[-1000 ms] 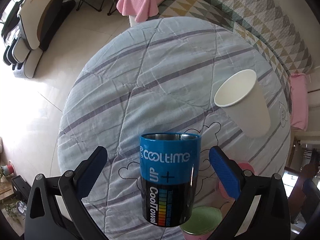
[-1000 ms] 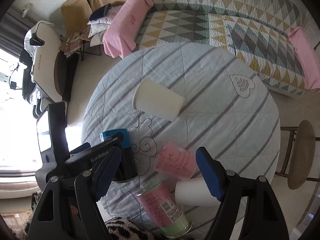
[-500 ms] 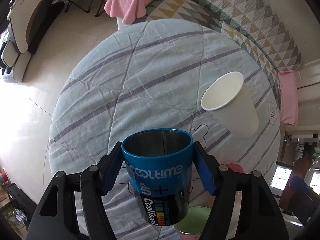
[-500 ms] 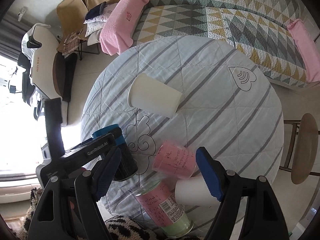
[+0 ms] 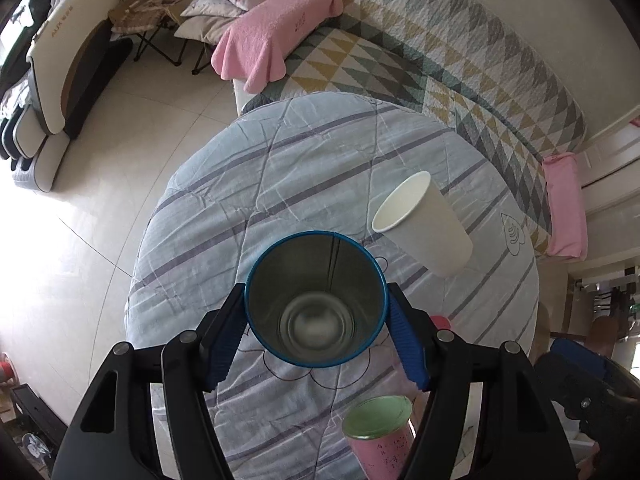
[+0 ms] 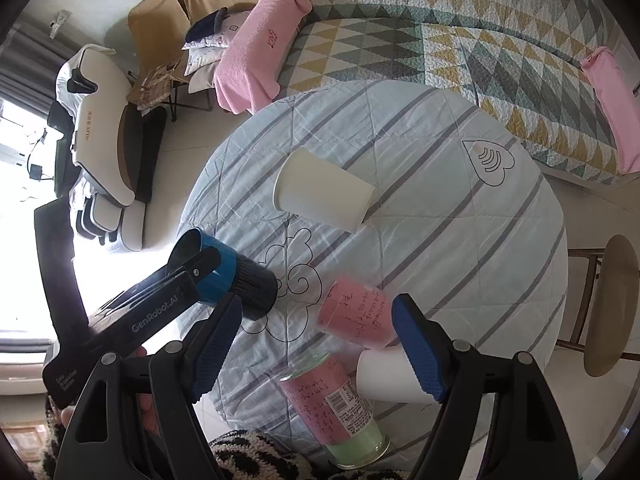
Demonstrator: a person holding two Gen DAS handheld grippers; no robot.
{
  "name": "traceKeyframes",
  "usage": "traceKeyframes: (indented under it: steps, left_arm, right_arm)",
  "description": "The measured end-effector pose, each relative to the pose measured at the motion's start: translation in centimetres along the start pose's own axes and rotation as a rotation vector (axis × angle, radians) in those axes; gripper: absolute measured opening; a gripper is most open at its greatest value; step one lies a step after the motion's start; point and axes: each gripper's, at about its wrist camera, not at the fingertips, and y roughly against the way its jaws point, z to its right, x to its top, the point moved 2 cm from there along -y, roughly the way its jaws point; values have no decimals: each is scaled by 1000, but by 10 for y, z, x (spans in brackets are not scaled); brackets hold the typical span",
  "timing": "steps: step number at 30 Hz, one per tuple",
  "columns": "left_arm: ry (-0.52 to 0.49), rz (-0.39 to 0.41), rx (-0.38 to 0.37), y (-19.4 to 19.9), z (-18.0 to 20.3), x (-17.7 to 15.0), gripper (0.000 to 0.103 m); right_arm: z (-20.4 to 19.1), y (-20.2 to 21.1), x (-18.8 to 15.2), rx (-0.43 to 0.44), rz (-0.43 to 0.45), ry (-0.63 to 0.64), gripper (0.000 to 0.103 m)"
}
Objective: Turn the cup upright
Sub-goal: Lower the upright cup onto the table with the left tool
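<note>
The left gripper (image 5: 316, 328) has its blue fingers (image 5: 406, 346) closed on the blue metal cup (image 5: 316, 300), one on each side of the rim. The cup is lifted above the table (image 5: 320, 184) and tilted, its mouth turned toward the left camera. So, the pick-up looks done; I judge that what remains is to turn the cup fully upright and set it down. Near the cup, the right gripper (image 6: 316, 344) hangs wide open and holds nothing.

"GenRobot.AI" runs along the left tool (image 6: 182, 270); "AUX" marks the white massage chair (image 6: 104, 136).
</note>
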Motion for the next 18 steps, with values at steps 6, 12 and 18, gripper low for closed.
traceKeyframes:
  steps: [6, 12, 18]
  left_arm:
    - [-7, -16, 2, 0, 4, -22, 68]
    - [1, -27, 11, -2, 9, -28, 77]
    - [-6, -8, 14, 1, 15, -28, 90]
  right_arm:
    - [3, 1, -10, 6, -11, 2, 79]
    - [9, 1, -21, 9, -24, -3, 79]
    - [11, 4, -26, 9, -24, -5, 79]
